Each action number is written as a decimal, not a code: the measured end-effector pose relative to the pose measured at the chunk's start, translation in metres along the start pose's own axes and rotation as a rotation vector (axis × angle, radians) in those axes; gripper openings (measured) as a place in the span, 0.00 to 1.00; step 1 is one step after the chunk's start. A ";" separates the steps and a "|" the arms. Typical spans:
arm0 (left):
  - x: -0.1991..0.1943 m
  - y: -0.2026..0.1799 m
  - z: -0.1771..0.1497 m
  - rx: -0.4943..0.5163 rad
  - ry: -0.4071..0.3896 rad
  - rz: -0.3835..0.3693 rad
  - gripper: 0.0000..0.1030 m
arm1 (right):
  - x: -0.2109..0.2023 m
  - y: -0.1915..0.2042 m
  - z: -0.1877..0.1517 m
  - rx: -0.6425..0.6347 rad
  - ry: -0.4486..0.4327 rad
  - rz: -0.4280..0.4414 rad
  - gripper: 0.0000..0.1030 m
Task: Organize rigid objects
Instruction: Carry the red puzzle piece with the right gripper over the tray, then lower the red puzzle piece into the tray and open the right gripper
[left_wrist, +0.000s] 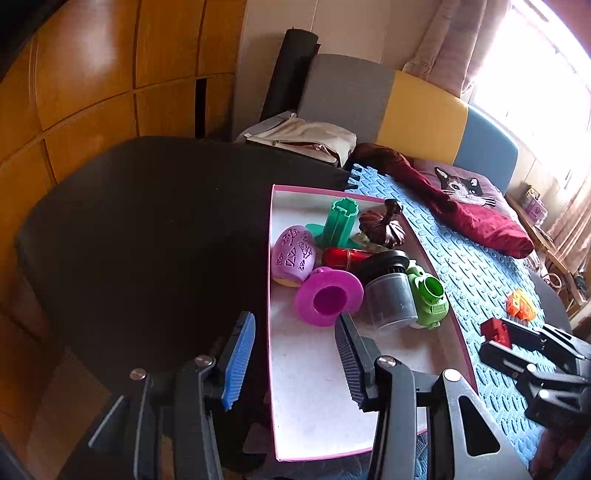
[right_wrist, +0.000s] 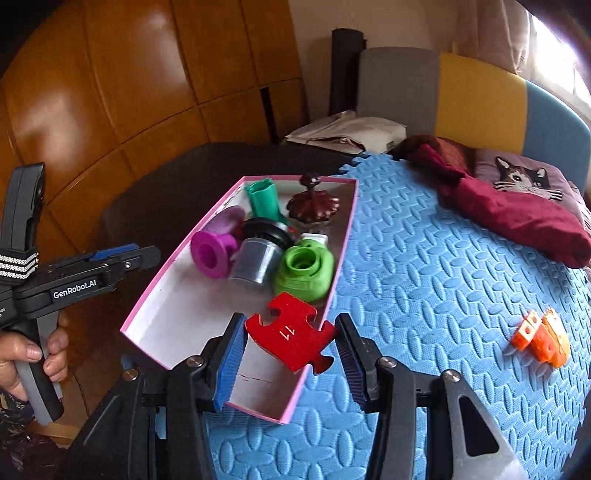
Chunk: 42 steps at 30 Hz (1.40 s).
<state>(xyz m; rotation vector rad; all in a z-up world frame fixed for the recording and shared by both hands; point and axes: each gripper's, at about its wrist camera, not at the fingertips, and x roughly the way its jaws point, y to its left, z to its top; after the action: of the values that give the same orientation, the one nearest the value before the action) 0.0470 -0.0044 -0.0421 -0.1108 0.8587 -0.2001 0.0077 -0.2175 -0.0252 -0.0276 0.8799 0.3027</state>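
Note:
A pink-rimmed white box (left_wrist: 317, 406) (right_wrist: 162, 306) lies on the blue foam mat and holds several toys: a purple spool (left_wrist: 328, 297) (right_wrist: 212, 254), a green cup toy (left_wrist: 430, 295) (right_wrist: 304, 267), a grey jar (left_wrist: 391, 301) (right_wrist: 255, 258), a teal piece (left_wrist: 338, 223) and a brown pumpkin lid (left_wrist: 384, 225) (right_wrist: 314, 206). My right gripper (right_wrist: 290, 339) is shut on a red puzzle piece (right_wrist: 291, 332) (left_wrist: 495, 330), held over the box's near right rim. My left gripper (left_wrist: 295, 354) is open and empty over the box's left rim. An orange block toy (right_wrist: 541, 338) (left_wrist: 521, 304) lies on the mat to the right.
The blue foam mat (right_wrist: 424, 280) covers the right part of a dark table (left_wrist: 147, 229). A dark red cloth and a cat cushion (right_wrist: 517, 192) lie at the back right. A beige bag (left_wrist: 303, 138) sits behind the box. Wooden cabinets stand to the left.

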 end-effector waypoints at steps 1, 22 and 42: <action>0.000 0.000 0.000 0.001 0.001 -0.001 0.45 | 0.002 0.003 0.000 -0.007 0.004 0.004 0.48; 0.000 0.002 -0.003 0.015 0.004 0.024 0.45 | 0.060 0.025 -0.002 -0.152 0.085 -0.084 0.48; -0.005 -0.011 -0.006 0.053 0.004 0.023 0.47 | 0.034 0.000 0.006 0.010 -0.005 -0.049 0.49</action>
<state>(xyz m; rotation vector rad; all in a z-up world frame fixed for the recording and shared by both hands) 0.0379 -0.0139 -0.0397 -0.0507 0.8573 -0.2020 0.0324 -0.2080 -0.0479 -0.0394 0.8743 0.2523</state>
